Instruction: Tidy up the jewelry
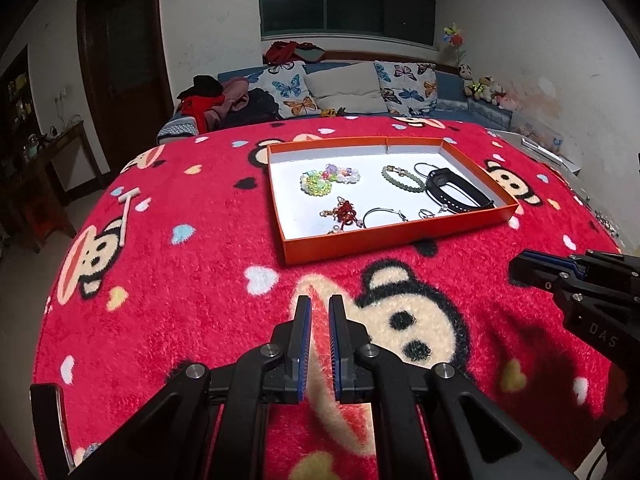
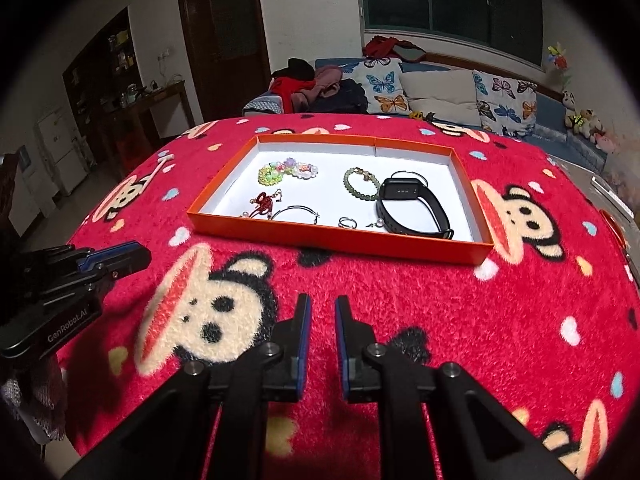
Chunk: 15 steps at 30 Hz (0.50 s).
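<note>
A red fleece monkey-print blanket (image 1: 192, 264) covers the desk, with a blue sofa (image 1: 452, 92) under a dark window behind. The shallow orange cardboard tray (image 2: 332, 236) sits mid-desk, wide bare blanket around it, holding two bead bracelets, one black wristband (image 2: 416, 208), hoops and rings. Left tool (image 1: 320, 304) and right tool (image 2: 322, 306) hover nearly closed, empty.
</note>
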Each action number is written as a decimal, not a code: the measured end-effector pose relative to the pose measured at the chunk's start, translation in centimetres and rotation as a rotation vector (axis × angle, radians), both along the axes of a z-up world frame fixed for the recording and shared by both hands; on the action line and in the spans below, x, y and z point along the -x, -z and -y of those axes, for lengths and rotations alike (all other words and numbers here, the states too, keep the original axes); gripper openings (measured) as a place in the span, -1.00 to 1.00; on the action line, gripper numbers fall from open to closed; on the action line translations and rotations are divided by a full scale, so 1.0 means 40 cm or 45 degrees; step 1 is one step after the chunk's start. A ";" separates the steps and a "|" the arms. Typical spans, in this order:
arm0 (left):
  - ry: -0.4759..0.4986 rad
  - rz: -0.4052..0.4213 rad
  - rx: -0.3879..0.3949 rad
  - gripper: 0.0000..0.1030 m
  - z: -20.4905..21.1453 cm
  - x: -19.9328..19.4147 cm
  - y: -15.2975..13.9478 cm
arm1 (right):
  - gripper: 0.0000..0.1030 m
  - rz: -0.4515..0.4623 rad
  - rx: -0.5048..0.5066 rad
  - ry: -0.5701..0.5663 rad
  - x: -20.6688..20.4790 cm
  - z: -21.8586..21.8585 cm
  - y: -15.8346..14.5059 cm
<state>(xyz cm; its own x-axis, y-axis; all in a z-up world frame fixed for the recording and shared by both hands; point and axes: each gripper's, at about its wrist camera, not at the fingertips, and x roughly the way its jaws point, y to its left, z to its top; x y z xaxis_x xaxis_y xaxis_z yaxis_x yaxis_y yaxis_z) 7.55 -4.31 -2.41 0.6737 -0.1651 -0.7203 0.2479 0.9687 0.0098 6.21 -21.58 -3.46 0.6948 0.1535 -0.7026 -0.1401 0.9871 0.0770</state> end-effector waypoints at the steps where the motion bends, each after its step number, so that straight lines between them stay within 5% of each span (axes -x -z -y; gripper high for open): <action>1: 0.000 -0.002 -0.001 -0.81 0.001 0.000 0.002 | -0.73 0.000 0.001 0.002 0.000 0.001 0.000; 15: -0.033 0.076 0.004 -0.81 0.006 -0.024 0.008 | -0.73 0.087 0.075 0.062 0.008 0.002 0.014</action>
